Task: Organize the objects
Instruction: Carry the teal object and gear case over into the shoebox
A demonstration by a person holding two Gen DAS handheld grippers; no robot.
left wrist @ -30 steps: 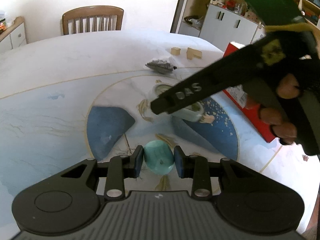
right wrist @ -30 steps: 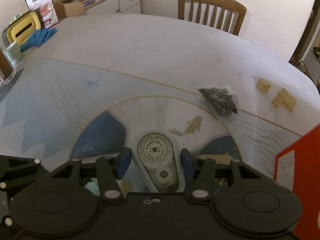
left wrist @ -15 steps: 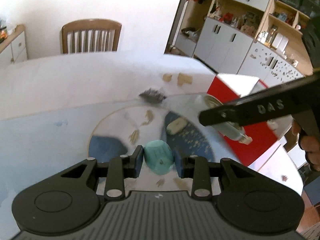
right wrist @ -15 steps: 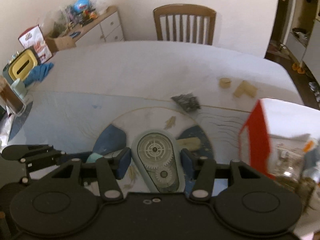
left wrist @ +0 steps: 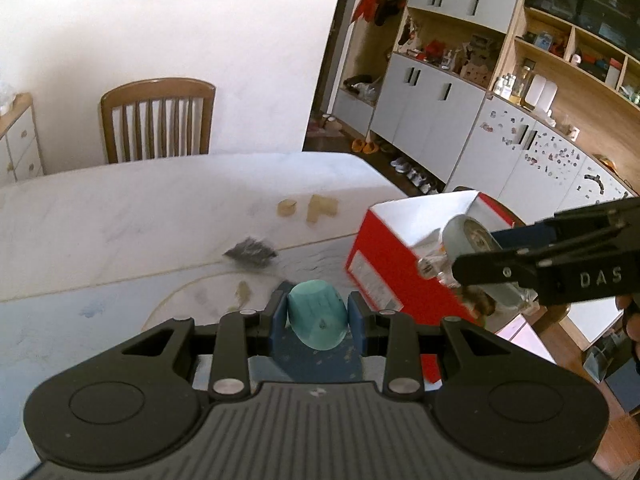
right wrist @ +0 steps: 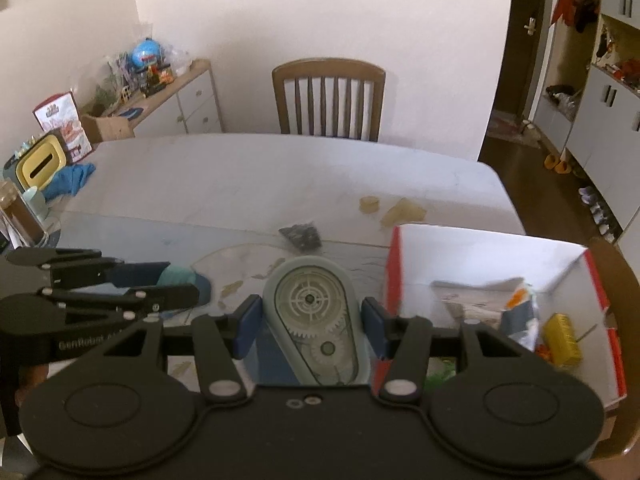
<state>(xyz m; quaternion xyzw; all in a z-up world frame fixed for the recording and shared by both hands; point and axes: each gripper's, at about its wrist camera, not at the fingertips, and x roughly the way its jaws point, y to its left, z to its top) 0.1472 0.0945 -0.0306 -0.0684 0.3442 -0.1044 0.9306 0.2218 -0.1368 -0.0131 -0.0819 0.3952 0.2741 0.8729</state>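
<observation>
I see a white table (right wrist: pixel 280 176) with a blue fish-pattern mat, and I place everything against the red box (right wrist: pixel 496 256) at its right end. Left of the box lie a dark pile of small parts (right wrist: pixel 301 236) and two tan wooden blocks (right wrist: pixel 402 210); a wooden chair (right wrist: pixel 329 98) stands behind the table, with cabinets along the right wall.

A second ago both grippers sat low over the mat, the box only at the frame's edge; now both are higher and the open box shows its jumbled contents.

My left gripper (left wrist: pixel 317 317) angles downward left of the box, its tongs clamped on a teal cap (left wrist: pixel 316 314). My right gripper (right wrist: pixel 309 322) points down at the box's left wall, tongs clamped on a pale-blue correction tape dispenser (right wrist: pixel 314 320) with visible gears, held above the box's rim.
</observation>
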